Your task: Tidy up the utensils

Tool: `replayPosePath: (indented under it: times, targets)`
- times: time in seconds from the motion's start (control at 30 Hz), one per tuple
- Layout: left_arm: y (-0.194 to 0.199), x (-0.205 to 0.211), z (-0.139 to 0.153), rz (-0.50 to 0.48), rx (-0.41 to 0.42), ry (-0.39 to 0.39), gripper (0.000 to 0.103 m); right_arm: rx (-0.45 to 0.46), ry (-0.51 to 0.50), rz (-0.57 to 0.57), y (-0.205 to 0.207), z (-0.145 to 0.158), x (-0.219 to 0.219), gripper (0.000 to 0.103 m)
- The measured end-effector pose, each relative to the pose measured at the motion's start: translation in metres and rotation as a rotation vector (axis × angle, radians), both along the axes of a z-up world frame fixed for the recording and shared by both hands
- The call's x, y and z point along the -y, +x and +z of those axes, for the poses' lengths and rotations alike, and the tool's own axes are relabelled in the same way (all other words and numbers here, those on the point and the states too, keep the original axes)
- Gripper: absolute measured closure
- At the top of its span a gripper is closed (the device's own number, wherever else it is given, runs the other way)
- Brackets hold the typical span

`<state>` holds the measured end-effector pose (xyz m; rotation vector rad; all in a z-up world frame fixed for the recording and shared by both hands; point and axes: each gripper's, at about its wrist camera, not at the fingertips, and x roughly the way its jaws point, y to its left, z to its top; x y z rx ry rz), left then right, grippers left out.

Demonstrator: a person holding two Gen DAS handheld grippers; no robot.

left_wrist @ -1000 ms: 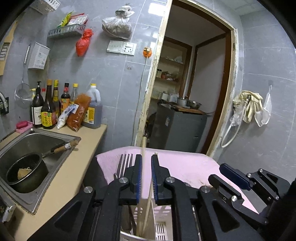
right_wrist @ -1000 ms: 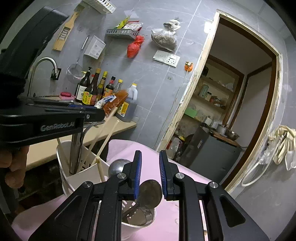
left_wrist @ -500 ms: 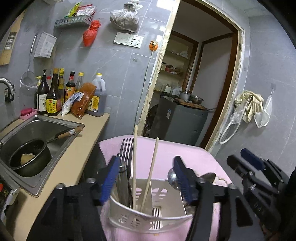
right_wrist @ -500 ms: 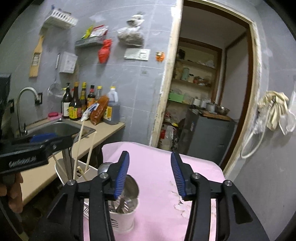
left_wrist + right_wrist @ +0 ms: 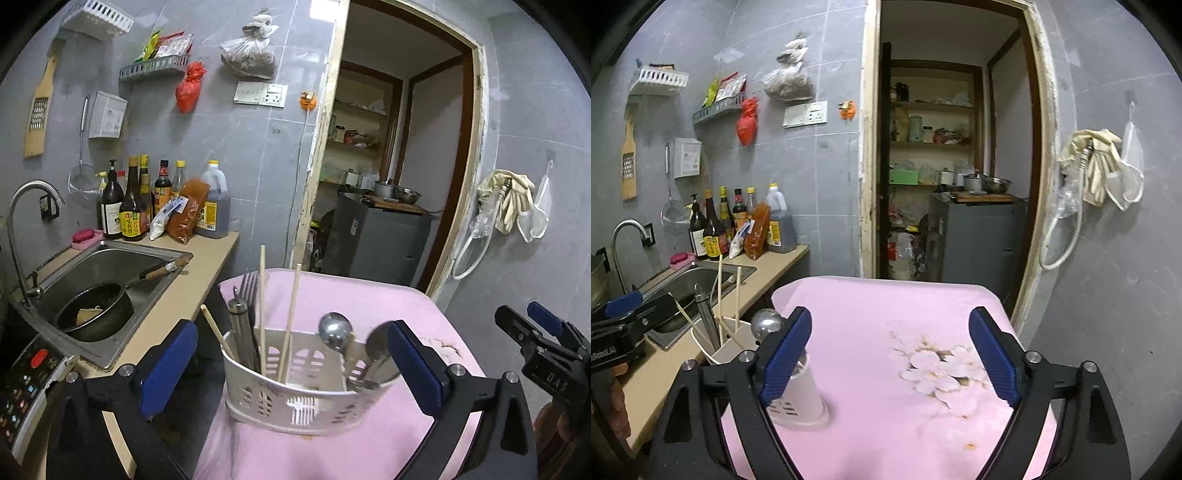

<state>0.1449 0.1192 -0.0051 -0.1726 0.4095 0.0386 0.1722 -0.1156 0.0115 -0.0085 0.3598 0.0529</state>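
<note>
Left gripper [image 5: 291, 365]: jaws wide open, nothing between them, blue pads either side of the white caddy [image 5: 303, 398] without touching it as far as I can see. Right gripper [image 5: 890, 358]: jaws also wide open, holding nothing, hanging over the pink cloth [image 5: 886, 317] with its flower print [image 5: 938, 369].

Caddy sits upright on the pink-covered bench [image 5: 369, 295], near its left front corner, next to the beige counter [image 5: 199, 273].

Contents, left wrist view:
- Left section: two long wooden chopsticks [image 5: 288, 321] standing upright, slightly splayed; a third stick [image 5: 218, 328] leaning out over the left rim.
- A fork [image 5: 248, 284] with tines up and a steel handle [image 5: 240, 332] just beside it, both against the left wall.
- Right section: two spoons, bowls up. One spoon [image 5: 335, 330] is clear; the second spoon [image 5: 378, 341] is partly behind the left gripper's right pad.

Right wrist view: caddy [image 5: 798, 391] is at lower left, mostly hidden behind the right gripper's left finger; only one spoon bowl [image 5: 767, 325] and the chopsticks [image 5: 728, 299] show above it. Which compartment each sits in probably can't be told from this angle.

Right gripper also shows at the right edge of the left wrist view [image 5: 532, 325]; left gripper at the left edge of the right wrist view [image 5: 624, 310].

Background: sink [image 5: 110, 266] with a black pan [image 5: 94, 310] in it, sauce bottles [image 5: 129, 206] along the wall.
</note>
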Motion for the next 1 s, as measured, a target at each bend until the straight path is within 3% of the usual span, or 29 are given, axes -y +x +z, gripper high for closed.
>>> replayPosePath:
  times: [0.33, 1.0]
  targets:
    - [-0.040, 0.030, 0.013, 0.029, -0.003, 0.016, 0.000, 0.005, 0.026, -0.004, -0.041, 0.008, 0.051, 0.004]
    - [-0.148, 0.080, 0.006, 0.055, -0.038, 0.050, 0.000, -0.032, 0.039, 0.038, -0.150, 0.003, 0.104, 0.001]
